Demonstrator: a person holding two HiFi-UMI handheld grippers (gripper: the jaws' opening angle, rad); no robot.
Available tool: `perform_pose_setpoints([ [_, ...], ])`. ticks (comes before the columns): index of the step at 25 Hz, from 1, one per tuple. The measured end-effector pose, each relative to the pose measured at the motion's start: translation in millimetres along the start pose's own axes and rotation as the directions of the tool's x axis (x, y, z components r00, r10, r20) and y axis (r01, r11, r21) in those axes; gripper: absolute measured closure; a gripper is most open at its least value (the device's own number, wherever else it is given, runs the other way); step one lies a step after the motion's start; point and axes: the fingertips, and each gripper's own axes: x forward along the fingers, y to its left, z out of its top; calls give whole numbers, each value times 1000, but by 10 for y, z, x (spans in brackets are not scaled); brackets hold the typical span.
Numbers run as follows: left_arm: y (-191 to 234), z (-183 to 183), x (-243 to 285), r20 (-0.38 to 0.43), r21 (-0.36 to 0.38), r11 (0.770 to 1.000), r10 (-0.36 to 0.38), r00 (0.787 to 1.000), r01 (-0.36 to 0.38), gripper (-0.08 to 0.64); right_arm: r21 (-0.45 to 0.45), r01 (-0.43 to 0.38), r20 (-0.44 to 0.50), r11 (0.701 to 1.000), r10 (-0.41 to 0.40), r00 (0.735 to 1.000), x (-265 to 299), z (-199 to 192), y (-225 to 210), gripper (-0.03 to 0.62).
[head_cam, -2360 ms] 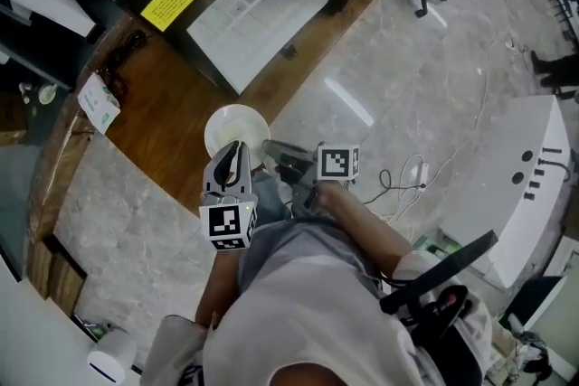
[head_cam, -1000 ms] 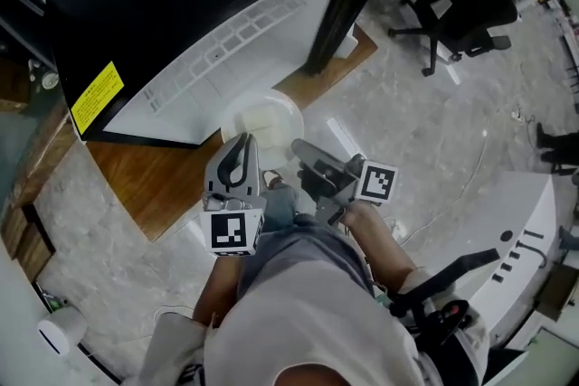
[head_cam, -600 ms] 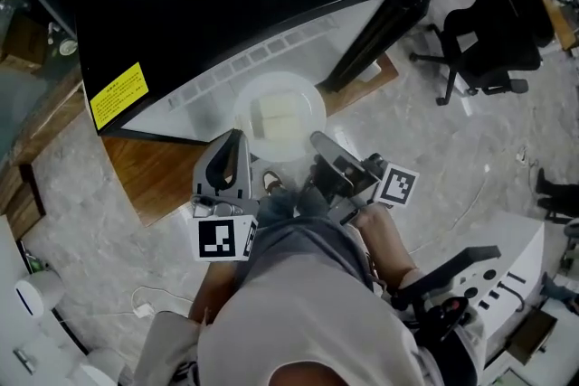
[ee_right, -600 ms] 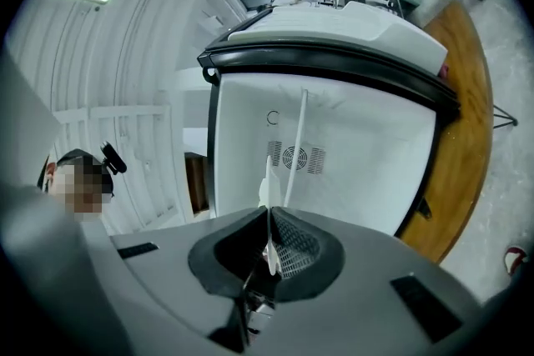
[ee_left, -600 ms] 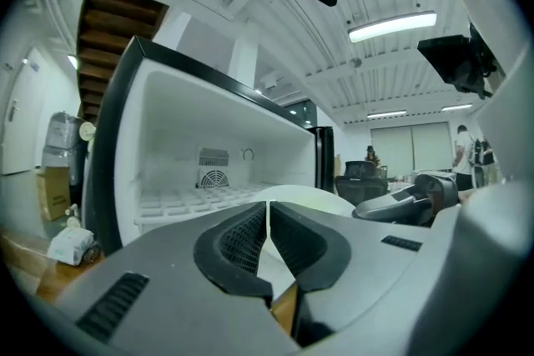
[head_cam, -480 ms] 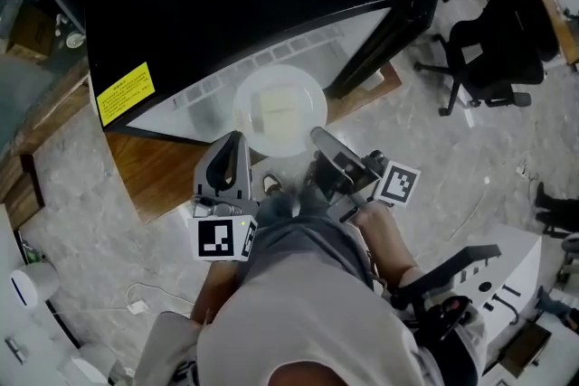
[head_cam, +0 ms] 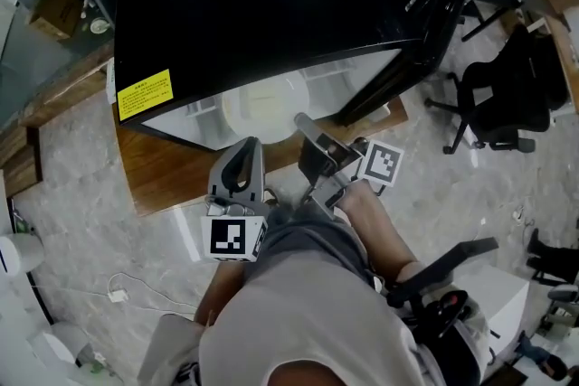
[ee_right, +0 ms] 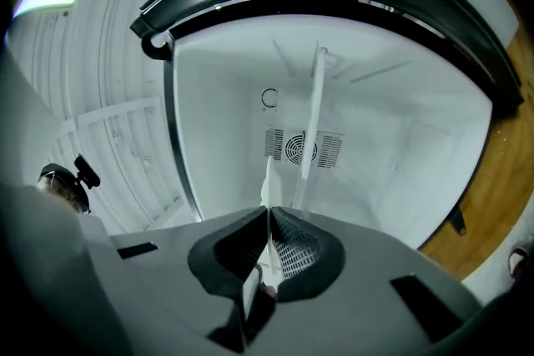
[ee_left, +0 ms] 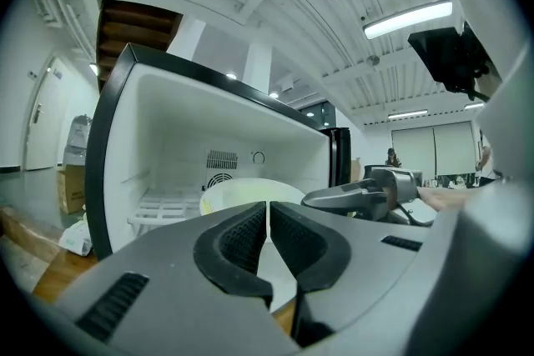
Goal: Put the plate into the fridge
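A white plate (head_cam: 262, 108) is held at the mouth of the black fridge (head_cam: 226, 4), partly under its top edge. My right gripper (head_cam: 303, 124) is shut on the plate's near rim. In the right gripper view the plate (ee_right: 267, 175) shows edge-on between the jaws of the right gripper (ee_right: 269, 223), with the fridge's white inside and fan vent (ee_right: 300, 147) beyond. My left gripper (head_cam: 244, 149) hangs just left of the plate, shut and empty. In the left gripper view the shut left gripper (ee_left: 268, 223) points at the plate (ee_left: 238, 189) and the right gripper (ee_left: 359, 196).
The fridge door (head_cam: 425, 4) stands open at the right. The fridge rests on a wooden platform (head_cam: 163, 172) on the marble floor. A black office chair (head_cam: 516, 95) is at the right. A white cable (head_cam: 118, 294) lies on the floor at the left. A white wire shelf (ee_left: 163, 208) sits inside.
The plate has travelled with my right gripper from above the wooden platform to the fridge opening, and it now reaches under the top edge. The left gripper stayed alongside, shut.
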Motion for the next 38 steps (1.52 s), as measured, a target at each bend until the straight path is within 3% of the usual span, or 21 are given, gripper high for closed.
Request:
perform_pose_setpoints([
  [8,-60,-161,73,-10,26,1000,-13,1000,13,529,150,4,19,989,-7,1000,220,51,-90,568],
  [13,-144,-199,180,-10,103,994,-20,1000,21,529,161,27,-3,987,-27,1000,284,42,-146,568],
  [20,-76,-223,338,-11,118,993,-4,1000,6,531,244,55,10,968,-59,998,321,106,-275,568],
  [26,-39,-166,421,4,132,991,30,1000,-31,531,215,77,-19,974,-74,997,402,187,-255,568],
  [35,16,-111,567,35,102,994,38,999,-42,531,210,43,-51,977,-33,998,432,156,-236,557],
  [38,57,-86,619,49,104,994,32,998,-37,531,136,35,-85,990,-23,996,431,103,-187,557],
])
